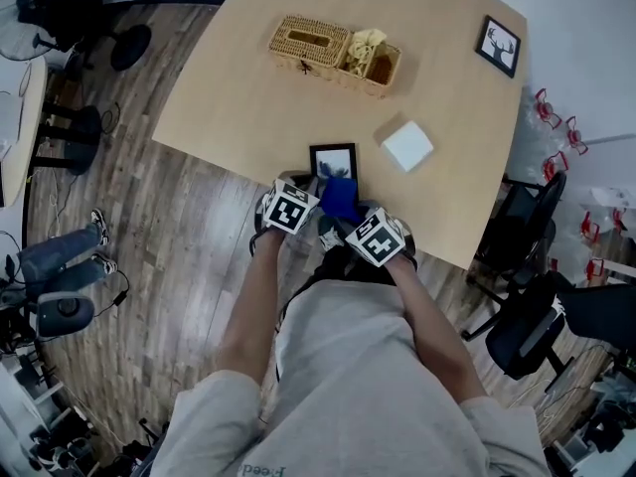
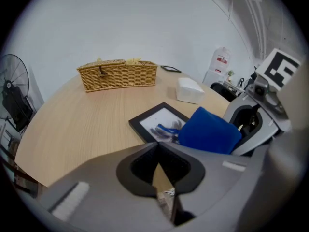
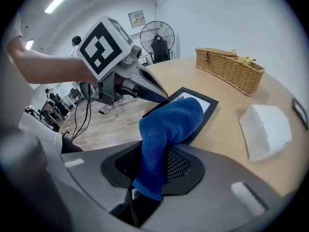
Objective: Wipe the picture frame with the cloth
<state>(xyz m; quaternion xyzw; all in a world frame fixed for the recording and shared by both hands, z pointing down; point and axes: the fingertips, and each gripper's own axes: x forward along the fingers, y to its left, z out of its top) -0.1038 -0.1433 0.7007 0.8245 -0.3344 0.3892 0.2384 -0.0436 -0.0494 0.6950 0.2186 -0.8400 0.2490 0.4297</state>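
Black picture frame [image 1: 333,159]: flat, 6 o'clock edge of light wooden table [image 1: 248,97] | right gripper [image 3: 161,149]: pinching blue microfibre cloth [image 3: 169,122], draped on frame | left gripper [image 2: 157,148]: jaws pressed together, empty, frame's 8 o'clock | woven wicker basket [image 1: 310,43], 12 o'clock: pale tangle [image 1: 366,50] in open half

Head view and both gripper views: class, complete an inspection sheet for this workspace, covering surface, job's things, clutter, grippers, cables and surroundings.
Surface: pale wooden table, no spills seen.
Job's things: picture frame lies flat near the front edge; cloth, blue, drapes over its near end.
Clutter: wicker basket, white box, second small frame at the far corner.
Grippers: left gripper shut, tip at the picture frame's edge; right gripper shut on the cloth.
Cables: cables on the floor beside the table.
Surroundings: fan, office chairs, wooden floor.
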